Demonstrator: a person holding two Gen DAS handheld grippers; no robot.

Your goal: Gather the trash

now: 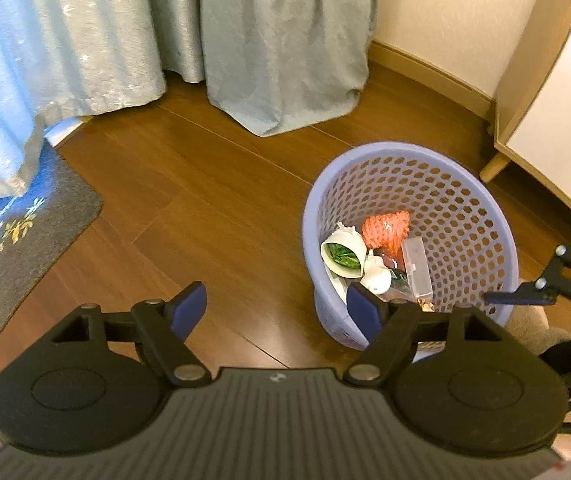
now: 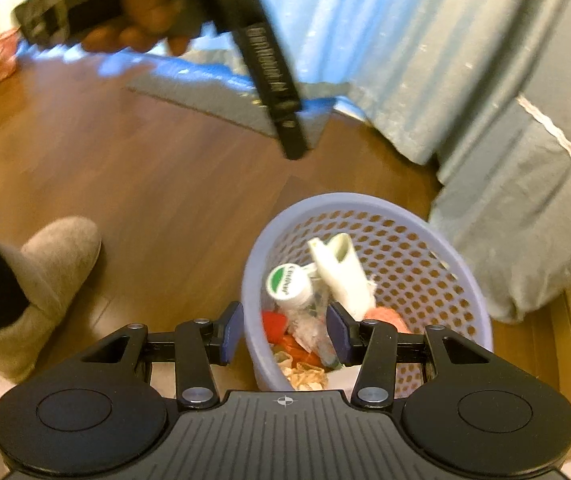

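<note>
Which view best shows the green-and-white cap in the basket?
The right wrist view: the green-and-white cap faces the camera inside the purple basket. In the left wrist view no such cap can be picked out with certainty among the trash.

I can read no text clearly; the green-and-white bottle cap (image 2: 288, 283) in the basket (image 2: 437, 216) bears blurred, illegible lettering.

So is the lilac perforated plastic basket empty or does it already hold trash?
Holds trash: the lilac perforated plastic basket contains a white cup, orange netting and a clear plastic box, well below the rim.
</note>
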